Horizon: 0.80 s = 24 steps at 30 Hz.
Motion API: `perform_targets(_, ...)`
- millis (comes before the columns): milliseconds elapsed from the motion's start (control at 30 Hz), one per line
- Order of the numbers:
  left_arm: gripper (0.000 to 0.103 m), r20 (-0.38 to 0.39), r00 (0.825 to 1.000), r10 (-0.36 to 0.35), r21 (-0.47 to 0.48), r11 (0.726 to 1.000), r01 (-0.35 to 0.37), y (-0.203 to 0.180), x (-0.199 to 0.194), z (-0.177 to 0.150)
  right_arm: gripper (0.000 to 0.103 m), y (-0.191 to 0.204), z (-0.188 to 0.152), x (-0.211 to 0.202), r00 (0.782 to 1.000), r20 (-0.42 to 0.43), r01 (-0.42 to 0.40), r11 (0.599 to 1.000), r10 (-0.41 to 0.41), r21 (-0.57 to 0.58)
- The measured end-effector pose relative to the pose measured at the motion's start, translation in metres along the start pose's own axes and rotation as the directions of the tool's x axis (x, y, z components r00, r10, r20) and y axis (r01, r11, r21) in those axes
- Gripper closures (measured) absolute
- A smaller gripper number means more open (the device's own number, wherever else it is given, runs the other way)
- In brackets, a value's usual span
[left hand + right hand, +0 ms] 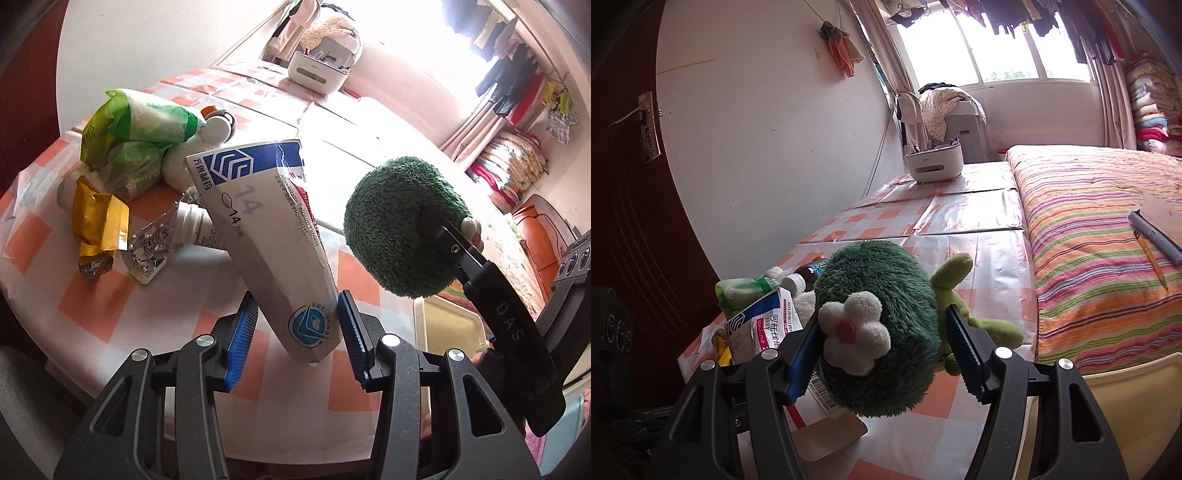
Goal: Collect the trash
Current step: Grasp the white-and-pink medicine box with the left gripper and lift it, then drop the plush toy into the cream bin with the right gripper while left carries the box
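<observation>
While the left claw (297, 325) grips the medicine box (264, 236), the right claw (882, 347) clasps a half-hidden plush turtle (882, 332)

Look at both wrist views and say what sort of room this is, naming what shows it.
Most likely a lived-in bedroom: a bed with a striped cover, folded bedding stacked by the wall, and clothes hanging at the window.
</observation>
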<state>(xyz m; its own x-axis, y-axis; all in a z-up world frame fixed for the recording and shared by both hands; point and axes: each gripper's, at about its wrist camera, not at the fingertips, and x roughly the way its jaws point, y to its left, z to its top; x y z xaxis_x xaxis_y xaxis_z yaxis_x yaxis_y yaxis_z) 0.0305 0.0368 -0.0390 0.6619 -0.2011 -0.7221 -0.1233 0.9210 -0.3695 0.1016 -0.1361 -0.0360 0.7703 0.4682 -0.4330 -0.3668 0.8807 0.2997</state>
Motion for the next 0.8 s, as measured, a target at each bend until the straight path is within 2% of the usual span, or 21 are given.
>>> perform_targets(133,0.065,0.039,0.999,0.024,0.067,0.997,-0.026,-0.02,0.001,0.0,0.04,-0.008,-0.001,-0.01,0.999,0.02,0.028,1.0,-0.028,0.01)
perform_targets(233,0.072,0.043,0.999,0.022,0.102,0.994,-0.026,-0.028,0.003,-0.001,0.04,-0.014,-0.003,-0.016,0.998,0.031,0.051,0.999,-0.052,0.016)
perform_targets(433,0.075,0.024,1.0,0.017,0.125,0.992,-0.02,-0.033,0.009,-0.005,0.04,-0.027,-0.008,-0.022,0.996,0.025,0.081,0.996,-0.083,0.046)
perform_targets(800,0.082,0.051,0.999,-0.012,0.18,0.984,0.002,-0.042,-0.001,-0.013,0.04,-0.034,-0.009,-0.039,0.993,0.067,0.089,0.994,-0.094,0.065)
